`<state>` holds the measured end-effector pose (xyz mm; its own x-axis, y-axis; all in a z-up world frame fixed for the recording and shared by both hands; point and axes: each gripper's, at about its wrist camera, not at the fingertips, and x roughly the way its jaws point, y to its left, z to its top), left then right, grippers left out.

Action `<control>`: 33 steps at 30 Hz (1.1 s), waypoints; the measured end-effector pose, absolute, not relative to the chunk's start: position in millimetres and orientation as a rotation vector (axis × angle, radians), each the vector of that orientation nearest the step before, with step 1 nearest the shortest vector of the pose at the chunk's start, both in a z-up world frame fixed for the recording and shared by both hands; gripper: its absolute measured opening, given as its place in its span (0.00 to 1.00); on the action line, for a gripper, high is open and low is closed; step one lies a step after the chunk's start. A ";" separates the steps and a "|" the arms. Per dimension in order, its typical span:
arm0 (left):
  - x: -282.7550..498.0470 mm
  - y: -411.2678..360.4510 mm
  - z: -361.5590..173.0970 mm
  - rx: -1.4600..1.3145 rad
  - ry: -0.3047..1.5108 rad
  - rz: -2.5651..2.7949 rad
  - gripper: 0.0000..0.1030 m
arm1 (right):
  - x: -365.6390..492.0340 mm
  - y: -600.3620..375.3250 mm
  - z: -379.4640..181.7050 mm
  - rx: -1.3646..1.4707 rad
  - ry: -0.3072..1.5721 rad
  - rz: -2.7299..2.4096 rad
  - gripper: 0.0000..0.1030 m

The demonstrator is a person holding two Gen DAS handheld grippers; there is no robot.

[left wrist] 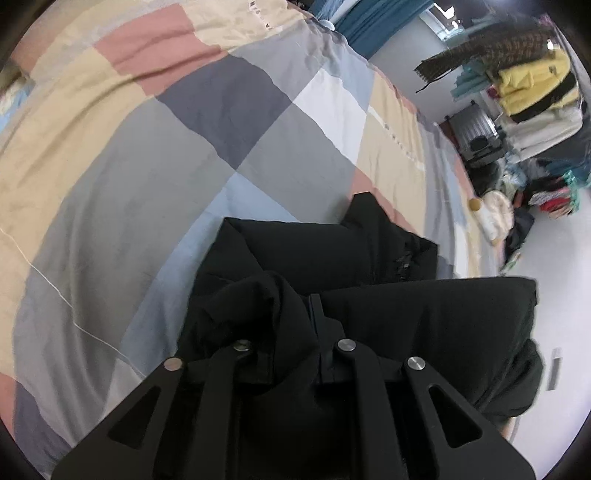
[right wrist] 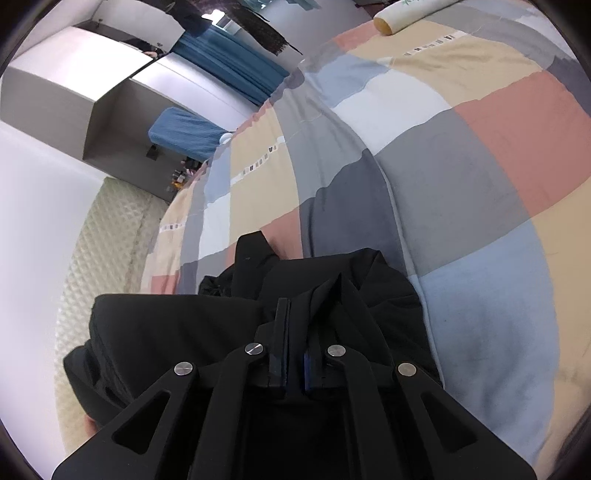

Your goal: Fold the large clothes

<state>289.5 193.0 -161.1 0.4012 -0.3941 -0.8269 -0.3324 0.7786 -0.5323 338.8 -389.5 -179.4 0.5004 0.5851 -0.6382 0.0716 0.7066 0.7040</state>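
Observation:
A black padded jacket (left wrist: 314,258) lies bunched on the patchwork bed cover (left wrist: 147,147), close in front of both grippers. My left gripper (left wrist: 299,325) is shut on a fold of the black jacket, which drapes over the left finger and hides the tips. In the right wrist view my right gripper (right wrist: 297,314) is shut on another edge of the black jacket (right wrist: 166,325), with fabric pinched between the fingers (right wrist: 281,332). A puffy part of the jacket hangs toward the bed's edge in both views.
The bed cover (right wrist: 443,166) has squares of tan, pink, grey and blue. Piles of clothes (left wrist: 532,92) stand on the floor beyond the bed's right edge. A rolled pillow (right wrist: 399,14) lies at the far end. A grey cabinet (right wrist: 74,92) and blue curtain (right wrist: 229,70) stand to the left.

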 end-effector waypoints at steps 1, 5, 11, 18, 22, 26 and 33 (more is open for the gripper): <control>288.3 194.0 -158.4 -0.735 1.188 -0.051 0.15 | 337.9 -391.5 -178.5 0.770 1.016 0.351 0.04; 271.7 201.1 -152.0 -0.818 1.168 -0.075 0.19 | 325.6 -406.0 -171.1 0.856 1.004 0.371 0.08; 244.4 205.2 -127.8 -0.872 1.127 -0.133 0.66 | 295.0 -434.2 -139.3 0.865 0.962 0.370 0.44; 207.2 193.5 -70.8 -0.677 0.939 -0.096 0.75 | 254.1 -432.3 -71.1 0.614 0.852 0.301 0.45; 188.0 170.4 -43.0 -0.555 0.808 -0.099 0.75 | 234.4 -406.1 -42.7 0.513 0.766 0.305 0.54; 175.2 138.3 -29.7 -0.428 0.707 -0.107 0.76 | 221.0 -362.4 -26.5 0.411 0.701 0.337 0.59; 179.0 87.4 -50.3 -0.245 0.621 -0.126 0.76 | 206.4 -255.2 -49.8 0.204 0.668 0.437 0.72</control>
